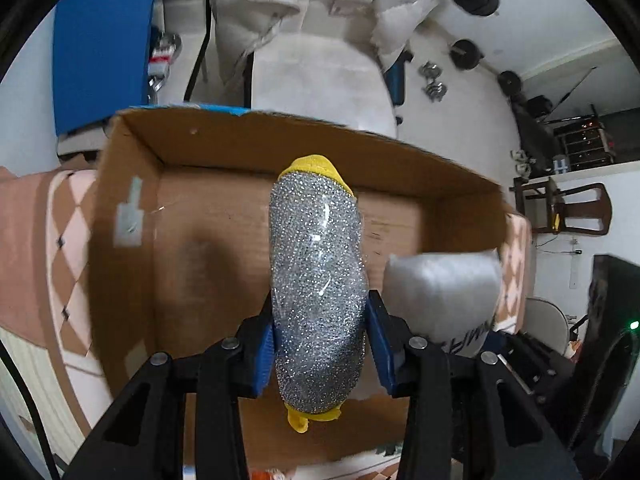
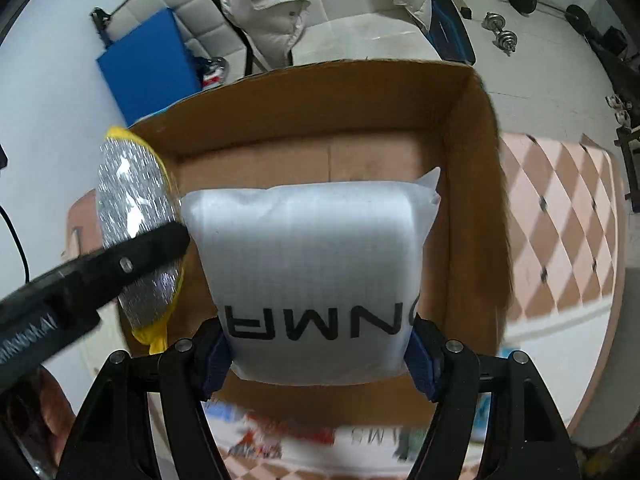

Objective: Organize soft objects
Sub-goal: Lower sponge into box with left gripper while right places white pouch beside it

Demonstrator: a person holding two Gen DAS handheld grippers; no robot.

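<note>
The sponge (image 1: pixel 318 280) has a glittery silver mesh face and yellow cloth edging. The white packet (image 2: pixel 316 276) looks like matt, frosted plastic. The box (image 2: pixel 476 208) is plain brown cardboard, matt.

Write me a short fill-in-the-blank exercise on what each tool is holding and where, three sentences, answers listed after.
1. The left tool is shut on a silver scrubber with ____ trim at its ends.
2. The right tool grips a white packet printed with ____ letters.
3. Both items hang above an open ____ box.

Missing words: yellow; black; cardboard
</note>
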